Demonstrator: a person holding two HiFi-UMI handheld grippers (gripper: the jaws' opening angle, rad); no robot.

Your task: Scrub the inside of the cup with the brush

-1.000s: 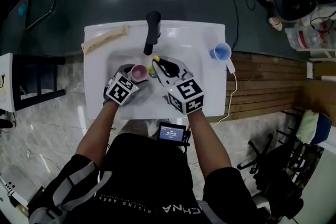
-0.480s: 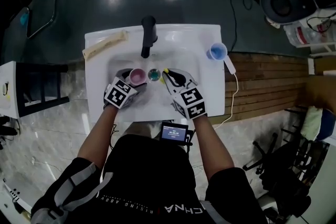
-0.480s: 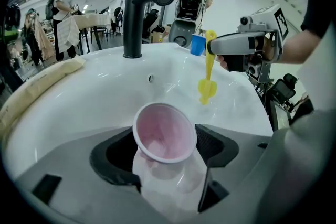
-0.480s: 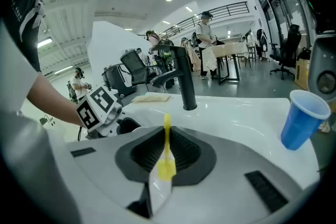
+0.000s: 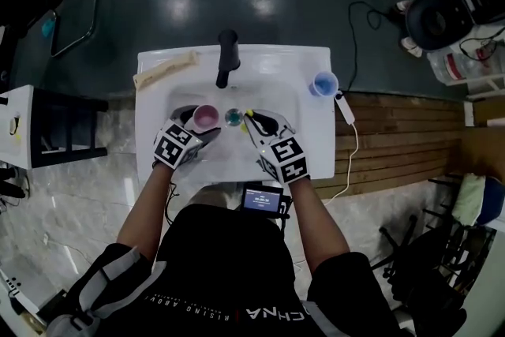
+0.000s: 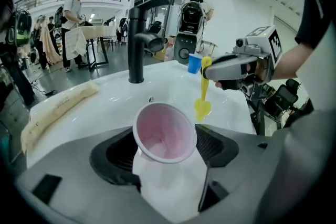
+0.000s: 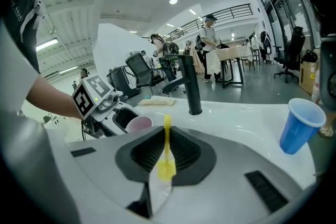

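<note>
A pink cup (image 6: 165, 131) sits tilted between the left gripper's (image 6: 166, 140) jaws, its mouth open towards the camera; it shows nothing inside. From the head view, the left gripper (image 5: 197, 127) holds the pink cup (image 5: 206, 118) over the left of the white sink's basin (image 5: 237, 158). The right gripper (image 7: 167, 161) is shut on a yellow brush (image 7: 167, 150), whose handle sticks out forward. Seen from above, the brush (image 5: 249, 114) and right gripper (image 5: 265, 123) are right of the cup, apart from it, with the drain (image 5: 233, 117) between them.
A black faucet (image 5: 227, 56) rises at the sink's back edge. A blue cup (image 5: 324, 83) stands on the sink's right rim. A long beige bundle (image 5: 164, 69) lies on the back left corner. A cable (image 5: 347, 150) hangs off the right side.
The brush and right gripper have drawn away from the cup to the right, uncovering the drain. The left gripper has lifted the cup a little.
</note>
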